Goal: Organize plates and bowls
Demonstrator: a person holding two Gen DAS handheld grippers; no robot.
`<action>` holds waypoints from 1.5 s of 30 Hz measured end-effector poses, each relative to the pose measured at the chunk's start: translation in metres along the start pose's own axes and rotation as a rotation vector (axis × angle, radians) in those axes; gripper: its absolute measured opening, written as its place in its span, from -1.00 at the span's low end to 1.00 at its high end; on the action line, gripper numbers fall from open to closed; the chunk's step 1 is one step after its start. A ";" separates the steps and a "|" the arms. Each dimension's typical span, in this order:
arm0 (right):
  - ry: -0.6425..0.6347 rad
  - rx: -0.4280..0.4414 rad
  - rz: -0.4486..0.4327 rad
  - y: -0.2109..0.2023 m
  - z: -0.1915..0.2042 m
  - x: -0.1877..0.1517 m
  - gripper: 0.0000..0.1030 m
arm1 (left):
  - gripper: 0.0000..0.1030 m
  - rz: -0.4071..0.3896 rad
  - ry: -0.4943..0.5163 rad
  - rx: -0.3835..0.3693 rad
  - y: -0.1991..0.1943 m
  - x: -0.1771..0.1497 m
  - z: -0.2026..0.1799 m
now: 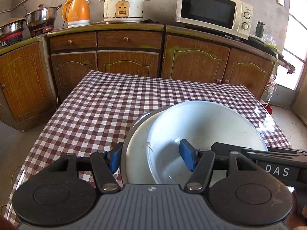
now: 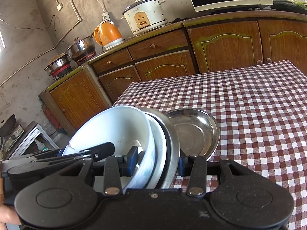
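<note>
A white bowl (image 1: 201, 126) sits nested in a white plate (image 1: 134, 153), which rests in a steel plate (image 2: 173, 134). The stack tilts above the checkered table (image 1: 96, 105). My left gripper (image 1: 151, 158) is shut on the stack's near rim, one blue pad outside the steel edge and the other inside the bowl. My right gripper (image 2: 157, 163) is shut on the same stack (image 2: 115, 128) from the other side, one pad in the bowl and one behind the steel plate. A second steel dish (image 2: 193, 134) shows just beyond that pad; whether it touches the stack I cannot tell.
Brown cabinets (image 1: 126, 63) stand behind the table, carrying an orange kettle (image 1: 76, 11), a rice cooker (image 1: 123, 4), a microwave (image 1: 213, 11) and steel pots (image 1: 41, 17). A green flask (image 1: 259, 28) stands at the counter's right end. A bright doorway lies to the right.
</note>
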State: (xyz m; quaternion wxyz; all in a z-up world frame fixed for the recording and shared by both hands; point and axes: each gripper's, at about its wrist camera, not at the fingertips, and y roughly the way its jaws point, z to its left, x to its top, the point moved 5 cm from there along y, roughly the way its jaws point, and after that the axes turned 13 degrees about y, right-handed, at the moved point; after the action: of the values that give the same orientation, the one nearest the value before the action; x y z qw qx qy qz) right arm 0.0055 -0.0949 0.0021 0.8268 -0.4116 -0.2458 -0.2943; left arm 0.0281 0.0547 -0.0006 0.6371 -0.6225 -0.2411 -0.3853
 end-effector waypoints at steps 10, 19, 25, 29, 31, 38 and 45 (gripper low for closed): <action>0.006 -0.001 0.005 0.006 -0.004 -0.004 -0.03 | 0.23 0.009 -0.002 -0.001 0.006 -0.001 0.000; 0.012 -0.005 0.015 0.016 -0.009 -0.007 -0.03 | 0.23 0.023 -0.008 0.000 0.012 -0.002 0.000; 0.013 -0.007 0.019 0.019 -0.010 -0.007 -0.03 | 0.24 0.031 -0.011 -0.001 0.017 -0.003 0.001; 0.017 -0.011 0.024 0.025 -0.013 -0.006 -0.03 | 0.23 0.036 -0.013 -0.002 0.022 -0.003 0.001; 0.019 -0.013 0.026 0.029 -0.014 -0.006 -0.03 | 0.23 0.040 -0.013 -0.003 0.024 -0.003 0.001; 0.024 -0.017 0.033 0.036 -0.018 -0.003 -0.03 | 0.23 0.046 -0.013 -0.005 0.029 -0.002 0.001; 0.025 -0.017 0.032 0.038 -0.019 -0.002 -0.03 | 0.23 0.046 -0.010 -0.004 0.032 0.000 0.001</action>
State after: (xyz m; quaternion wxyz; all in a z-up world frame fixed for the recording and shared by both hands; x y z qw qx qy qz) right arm 0.0330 -0.0912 -0.0299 0.8309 -0.4187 -0.2262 -0.2884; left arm 0.0541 0.0536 -0.0199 0.6433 -0.6311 -0.2291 -0.3679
